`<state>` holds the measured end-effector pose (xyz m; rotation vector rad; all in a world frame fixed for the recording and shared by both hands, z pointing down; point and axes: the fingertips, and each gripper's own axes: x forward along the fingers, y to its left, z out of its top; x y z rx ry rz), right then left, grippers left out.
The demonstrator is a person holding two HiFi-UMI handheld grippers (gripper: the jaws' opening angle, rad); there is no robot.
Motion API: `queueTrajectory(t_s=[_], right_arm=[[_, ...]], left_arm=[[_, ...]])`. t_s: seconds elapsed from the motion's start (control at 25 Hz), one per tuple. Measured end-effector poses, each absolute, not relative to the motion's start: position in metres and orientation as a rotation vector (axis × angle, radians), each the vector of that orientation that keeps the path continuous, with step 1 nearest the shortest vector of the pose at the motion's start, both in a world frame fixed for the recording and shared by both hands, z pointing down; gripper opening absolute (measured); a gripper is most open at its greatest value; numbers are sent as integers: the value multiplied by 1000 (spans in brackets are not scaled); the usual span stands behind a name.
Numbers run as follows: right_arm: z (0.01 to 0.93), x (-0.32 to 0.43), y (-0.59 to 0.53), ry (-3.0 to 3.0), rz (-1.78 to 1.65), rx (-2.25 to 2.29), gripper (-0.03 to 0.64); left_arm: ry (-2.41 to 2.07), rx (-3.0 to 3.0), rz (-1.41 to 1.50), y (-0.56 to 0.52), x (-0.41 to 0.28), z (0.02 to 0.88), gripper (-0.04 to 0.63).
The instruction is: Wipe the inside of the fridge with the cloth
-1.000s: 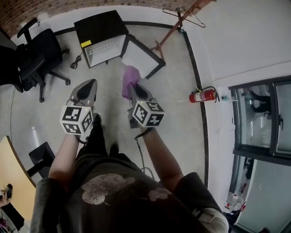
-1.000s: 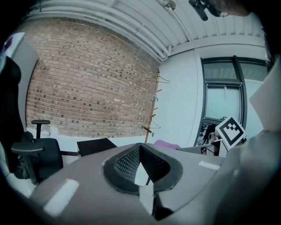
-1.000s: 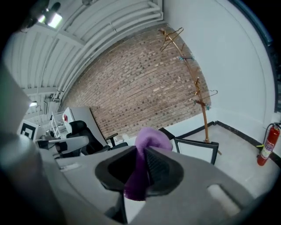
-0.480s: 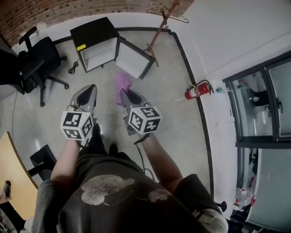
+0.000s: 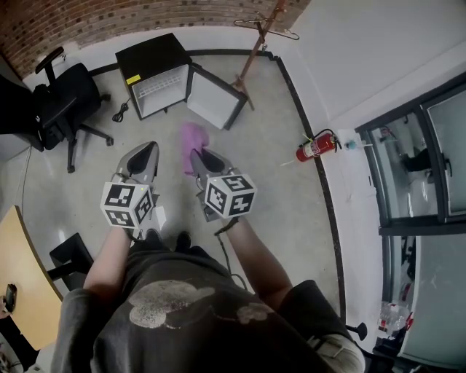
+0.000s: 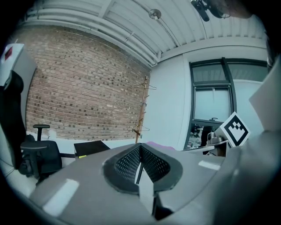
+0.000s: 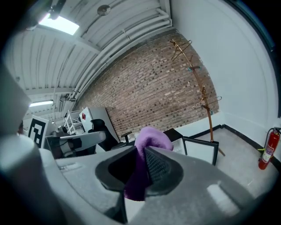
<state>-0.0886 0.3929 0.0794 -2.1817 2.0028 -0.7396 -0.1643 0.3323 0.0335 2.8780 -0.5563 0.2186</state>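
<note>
I hold the right gripper (image 5: pixel 198 159) with its jaws clamped on the purple cloth (image 5: pixel 192 137). The left gripper (image 5: pixel 145 154) has its jaws together and empty. The black mini fridge (image 5: pixel 149 55) stands ahead by the brick wall (image 5: pixel 109 18), its door (image 5: pixel 215 96) open, well apart from the cloth.

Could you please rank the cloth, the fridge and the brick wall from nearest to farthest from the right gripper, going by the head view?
1. The cloth: pinched in the fingers of the right gripper.
2. The fridge: on the floor ahead, door open.
3. The brick wall: behind the fridge, at the far end.
</note>
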Motion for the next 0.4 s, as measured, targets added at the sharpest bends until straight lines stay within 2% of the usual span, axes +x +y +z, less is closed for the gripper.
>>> queueTrajectory(t_s=[0.4], right_arm=[[88,-109,382,2066,-787,-2154,48]], left_arm=[[-559,2862,227,327,-176,38,20]])
